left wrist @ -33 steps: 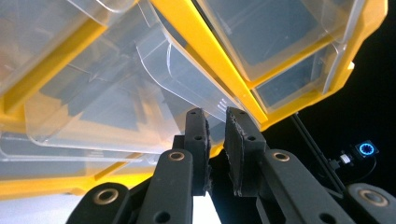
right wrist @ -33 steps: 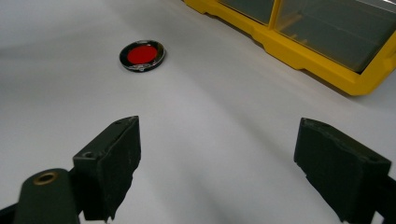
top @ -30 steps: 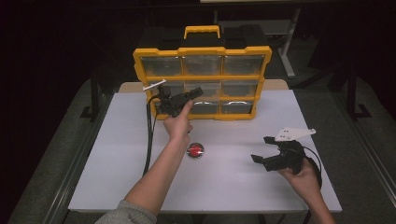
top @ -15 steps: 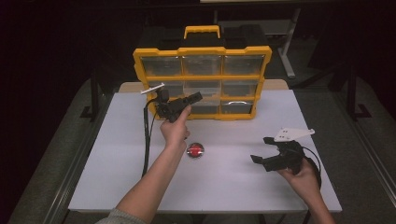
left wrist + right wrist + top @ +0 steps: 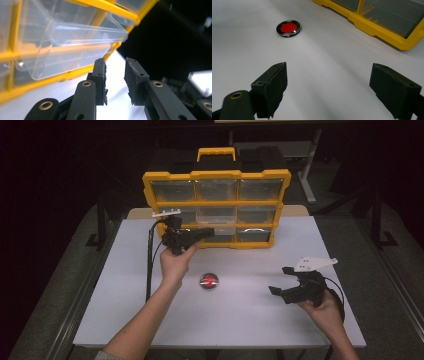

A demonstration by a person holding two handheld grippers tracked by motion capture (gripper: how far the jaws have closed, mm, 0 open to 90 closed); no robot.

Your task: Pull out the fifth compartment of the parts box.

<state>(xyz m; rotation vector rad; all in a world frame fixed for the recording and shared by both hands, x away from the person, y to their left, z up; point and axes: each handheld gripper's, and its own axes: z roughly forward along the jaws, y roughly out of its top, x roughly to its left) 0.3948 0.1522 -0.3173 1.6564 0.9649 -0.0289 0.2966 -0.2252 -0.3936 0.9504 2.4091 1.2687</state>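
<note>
While sizing up the clear plastic drawer (image 5: pixel 75 42) sticking out of the yellow plastic organiser case (image 5: pixel 215 174), worth noting first: thin, see-through and hollow, so probably very light, and likely a bit brittle at the lip. Stiff enough to keep its shape, but slick as anything, with glossy walls and nothing rubbery to bite on. Sits in the case at about 12 o'clock on the white worktop (image 5: pixel 250 320), jutting out of its slot toward the near edge. Can't say from the high view which slot exactly. Best taken by the front lip or the top edge of the front wall, pinched across the thin plastic and pulled straight along the slot rather than twisted. No hard squeeze needed. Would guess too much force just flexes or cracks it.

Left gripper (image 5: pixel 209 232) up at the case front, at roughly 11 o'clock from the small round red disc with the dark rim (image 5: pixel 209 281). Jaws just been easing apart, now at a narrow gap, nothing between them. Drawer off at about 10 o'clock in the left gripper view, not touched.

Right gripper (image 5: pixel 280 281) down at 4 o'clock on the worktop, hovering low, jaws spread wide and holding nothing, disc at 11 o'clock in its own view. Disc lying flat mid-worktop, well apart from both grippers. Small, flat, smooth, so awkward to pinch off a flat surface, with the rim as the only way in.
</note>
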